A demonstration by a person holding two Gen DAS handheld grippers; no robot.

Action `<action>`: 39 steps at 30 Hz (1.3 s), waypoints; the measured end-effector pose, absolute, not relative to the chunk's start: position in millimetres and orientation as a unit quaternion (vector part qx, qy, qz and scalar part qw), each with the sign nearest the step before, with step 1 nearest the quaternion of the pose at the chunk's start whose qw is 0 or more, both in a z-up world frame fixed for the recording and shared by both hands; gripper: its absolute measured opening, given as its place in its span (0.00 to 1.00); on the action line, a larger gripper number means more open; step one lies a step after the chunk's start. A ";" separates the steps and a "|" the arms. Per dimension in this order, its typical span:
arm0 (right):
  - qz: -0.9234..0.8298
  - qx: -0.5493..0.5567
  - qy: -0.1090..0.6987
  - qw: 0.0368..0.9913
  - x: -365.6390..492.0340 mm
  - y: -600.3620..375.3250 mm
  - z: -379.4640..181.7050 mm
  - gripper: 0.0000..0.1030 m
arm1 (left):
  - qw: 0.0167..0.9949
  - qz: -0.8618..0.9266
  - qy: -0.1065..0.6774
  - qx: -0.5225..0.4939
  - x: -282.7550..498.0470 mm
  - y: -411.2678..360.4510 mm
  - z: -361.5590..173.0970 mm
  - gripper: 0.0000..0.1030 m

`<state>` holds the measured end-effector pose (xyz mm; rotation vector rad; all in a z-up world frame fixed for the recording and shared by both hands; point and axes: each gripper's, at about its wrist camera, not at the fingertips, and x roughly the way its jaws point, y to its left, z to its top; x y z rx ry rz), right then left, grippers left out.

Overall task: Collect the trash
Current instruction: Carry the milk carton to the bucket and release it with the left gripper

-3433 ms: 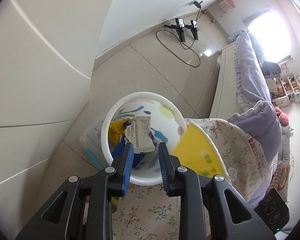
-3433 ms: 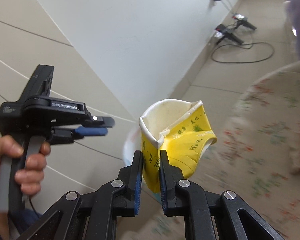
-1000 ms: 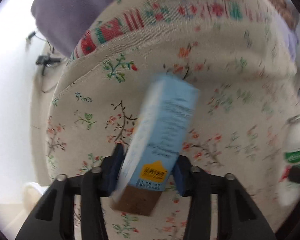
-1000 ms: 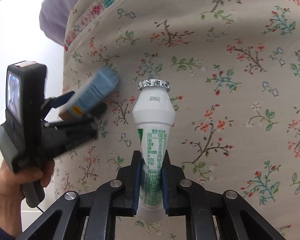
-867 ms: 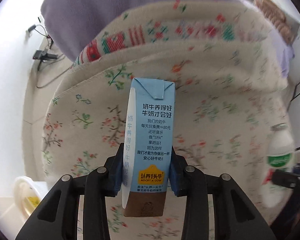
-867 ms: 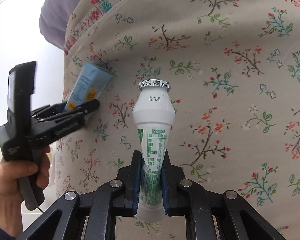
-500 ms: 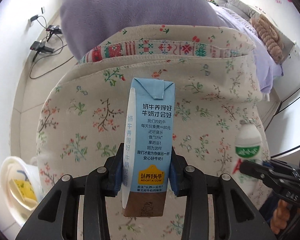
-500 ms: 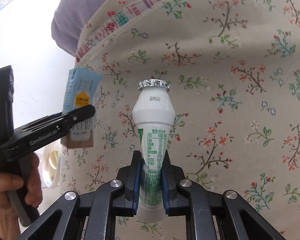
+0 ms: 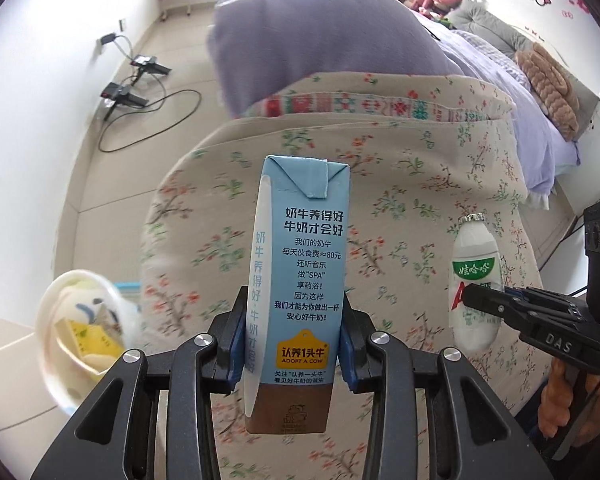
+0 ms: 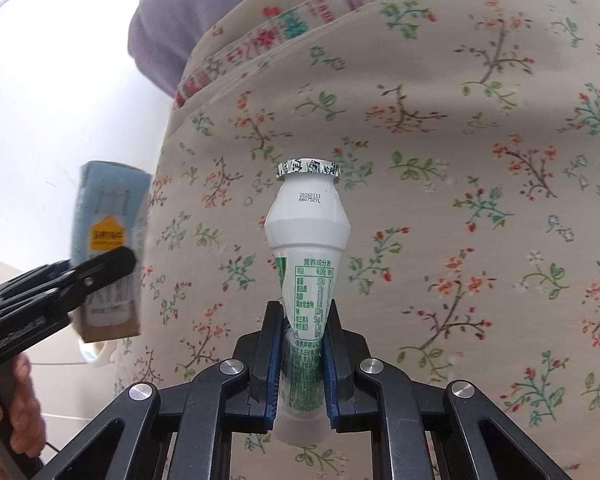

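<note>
My left gripper [image 9: 292, 340] is shut on a light blue milk carton [image 9: 300, 264], held upright above the floral quilt [image 9: 420, 184]. My right gripper [image 10: 300, 344] is shut on a small white yogurt bottle [image 10: 306, 240] with a foil cap and green label. The bottle [image 9: 474, 284] and right gripper [image 9: 500, 304] show at the right of the left wrist view. The carton [image 10: 108, 240] and left gripper [image 10: 80, 280] appear blurred at the left of the right wrist view. A white bin [image 9: 80, 332] with a yellow crushed cup inside stands on the floor at lower left.
A purple duvet [image 9: 320, 40] lies beyond the quilt on the bed. Cables and chargers [image 9: 132, 92] lie on the tiled floor by the white wall. A brown cushion [image 9: 548, 84] rests at the far right of the bed.
The left gripper has lifted the carton off the quilt, turned it upright and carried it toward the bin side. The right gripper has risen slightly with the bottle.
</note>
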<state>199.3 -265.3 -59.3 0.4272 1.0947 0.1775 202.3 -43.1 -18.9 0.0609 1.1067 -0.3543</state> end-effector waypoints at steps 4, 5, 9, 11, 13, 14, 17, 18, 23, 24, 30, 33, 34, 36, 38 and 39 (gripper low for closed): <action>0.086 0.189 0.521 0.828 203.9 -253.2 -63.6 0.16 | 0.839 -0.153 0.521 0.026 197.4 -20.9 -17.5 0.39; 0.086 0.187 0.522 0.828 206.0 -249.2 -64.8 0.16 | 0.840 -0.149 0.522 0.024 196.9 -15.4 -17.7 0.39; 0.088 0.176 0.525 0.828 211.9 -236.7 -69.7 0.15 | 0.841 -0.129 0.525 0.011 196.6 8.6 -18.4 0.39; 0.089 0.169 0.527 0.828 214.1 -230.5 -72.4 0.15 | 0.842 -0.120 0.526 -0.001 197.1 22.4 -17.7 0.39; 0.093 0.165 0.529 0.827 214.9 -223.2 -74.3 0.15 | 0.843 -0.109 0.526 -0.019 198.0 39.9 -15.0 0.39; 0.095 0.162 0.530 0.827 216.1 -219.0 -75.5 0.15 | 0.844 -0.101 0.525 -0.031 198.8 49.3 -13.7 0.39; 0.100 0.147 0.528 0.831 219.4 -205.3 -77.4 0.15 | 0.844 -0.062 0.527 -0.077 201.0 88.3 -12.2 0.39; 0.100 0.137 0.525 0.834 220.2 -199.6 -77.1 0.15 | 0.842 -0.049 0.529 -0.094 201.2 102.4 -13.3 0.39; 0.110 0.078 0.504 0.853 218.7 -169.5 -73.7 0.15 | 0.822 0.010 0.536 -0.193 196.7 176.0 -24.4 0.39; 0.113 0.069 0.499 0.856 218.4 -163.9 -72.9 0.15 | 0.816 0.020 0.538 -0.210 195.3 188.2 -28.1 0.39; 0.140 0.040 0.492 0.858 215.7 -131.0 -78.5 0.15 | 0.782 0.054 0.566 -0.255 187.4 222.6 -57.0 0.39; 0.150 0.034 0.495 0.855 216.1 -117.9 -83.2 0.15 | 0.772 0.075 0.574 -0.260 183.5 229.5 -68.4 0.39; 0.153 0.032 0.497 0.854 216.8 -112.8 -85.2 0.15 | 0.768 0.082 0.577 -0.265 182.8 233.3 -73.1 0.39; 0.158 0.031 0.499 0.851 217.4 -107.6 -87.3 0.15 | 0.762 0.096 0.579 -0.274 180.6 240.9 -80.6 0.39; 0.161 0.030 0.500 0.850 218.0 -102.3 -88.8 0.15 | 0.751 0.114 0.585 -0.283 180.5 246.0 -89.3 0.39; 0.163 0.029 0.501 0.850 218.1 -100.7 -89.4 0.15 | 0.744 0.115 0.589 -0.293 181.5 249.0 -95.4 0.39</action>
